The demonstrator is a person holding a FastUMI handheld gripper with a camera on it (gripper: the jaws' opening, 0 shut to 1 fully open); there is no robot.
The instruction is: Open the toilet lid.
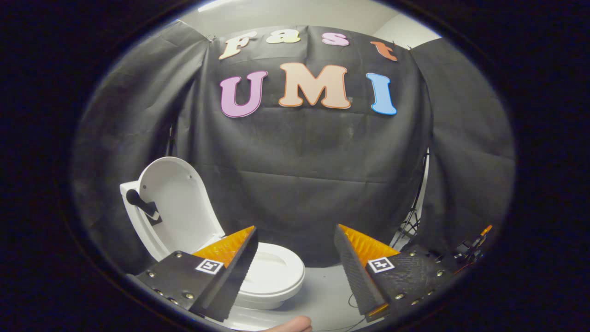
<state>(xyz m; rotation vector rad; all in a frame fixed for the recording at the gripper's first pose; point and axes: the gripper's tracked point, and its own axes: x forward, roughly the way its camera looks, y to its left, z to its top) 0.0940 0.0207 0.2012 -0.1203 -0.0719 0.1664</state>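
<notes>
Black cloth wall [304,175], light stand [411,216], grey floor [322,295]

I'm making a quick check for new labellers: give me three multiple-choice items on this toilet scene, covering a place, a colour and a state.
1. Where is the toilet?
A. between the claw's fingers
B. ahead, behind the left finger
C. right of both fingers

2. What colour is the toilet lid?
A. white
B. blue
C. black

3. How does the claw stand?
A. shut on the lid
B. shut on nothing
C. open, holding nothing

Answers:
1 B: the left finger overlaps the bowl.
2 A: the lid is white like the bowl.
3 C: a wide gap shows between the fingers, and the lid stands raised, untouched.
</notes>
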